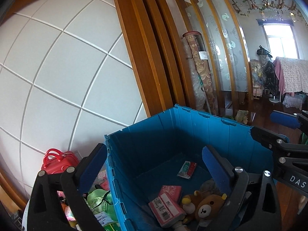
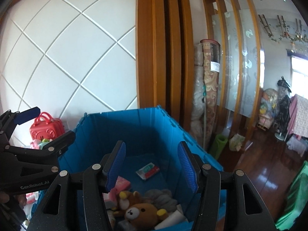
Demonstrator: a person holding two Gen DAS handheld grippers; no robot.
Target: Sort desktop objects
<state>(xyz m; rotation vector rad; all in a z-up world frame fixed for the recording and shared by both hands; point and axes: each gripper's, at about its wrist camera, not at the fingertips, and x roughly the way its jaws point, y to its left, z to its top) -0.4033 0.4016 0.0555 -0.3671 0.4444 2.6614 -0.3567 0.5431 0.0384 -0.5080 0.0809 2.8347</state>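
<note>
A blue plastic crate [image 1: 192, 127] [image 2: 119, 127] stands open below both grippers. Inside lie a brown bear plush [image 1: 207, 206] [image 2: 140, 209], a pink tissue pack [image 1: 165, 206], a small red-and-green packet [image 1: 187, 169] [image 2: 147, 170] and a grey soft item [image 2: 161, 198]. My left gripper [image 1: 154, 165] is open wide and straddles the crate's left wall, with nothing in its grip. My right gripper [image 2: 152, 165] is open over the crate, with nothing between its pads. Each gripper also shows at the edge of the other's view: right gripper [image 1: 277, 130], left gripper [image 2: 44, 129].
Left of the crate sit a red toy suitcase [image 1: 55, 159] [image 2: 46, 127] and a heap of green and pink items [image 1: 100, 198]. Behind are a white panelled wall, a wooden door frame and rolled carpets [image 2: 207, 96]. A green mat roll [image 2: 219, 144] stands on the wooden floor at right.
</note>
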